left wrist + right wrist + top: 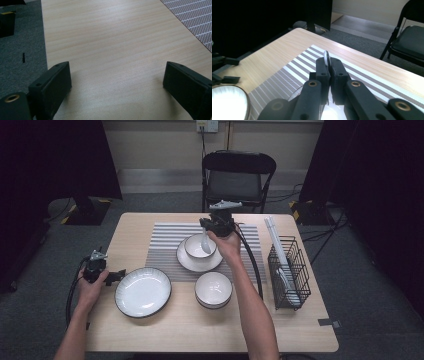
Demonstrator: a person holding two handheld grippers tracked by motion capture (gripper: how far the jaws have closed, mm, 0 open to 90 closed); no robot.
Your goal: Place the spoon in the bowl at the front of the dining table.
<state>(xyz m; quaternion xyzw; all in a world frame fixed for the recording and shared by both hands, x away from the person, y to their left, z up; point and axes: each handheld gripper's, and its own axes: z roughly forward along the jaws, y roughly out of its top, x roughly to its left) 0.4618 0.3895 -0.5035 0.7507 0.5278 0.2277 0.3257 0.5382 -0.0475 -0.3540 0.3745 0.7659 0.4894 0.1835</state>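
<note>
Left gripper (pixel 116 276): held at the desk's left edge, beside the plate; in the left gripper view its black jaws are spread wide over bare wood, with nothing between them, so it is released and idle.
Desk (pixel 175 330): a light wooden top, on which all the tableware is laid out.
Plate (pixel 143 292): a wide white plate with a dark rim is set near the front left, just beside the left gripper, and nothing is seen on it.
Placemat (pixel 165 240): a grey-and-white striped mat is spread across the middle of the desk, under the saucer.
Saucer (pixel 192 263): a white round saucer is placed on the placemat and bears a small bowl.
Small bowl (pixel 197 249): a white bowl is seated on the saucer; the spoon's lower end is lowered into it.
Spoon (pixel 206 242): a white ceramic soup spoon is gripped by its handle, with its scoop hanging down into the small bowl on the saucer.
Stacked bowls (pixel 213 289): white bowls are nested in front of the saucer, apart from both grippers.
Right gripper (pixel 214 226): clenched on the spoon's handle; in the right gripper view the white handle is pinched between the closed jaws above the placemat.
Rack (pixel 290 272): a black wire basket is stood at the right, with pale utensils in it.
Progress: the spoon is judged almost placed; its release into the bowl is left.
</note>
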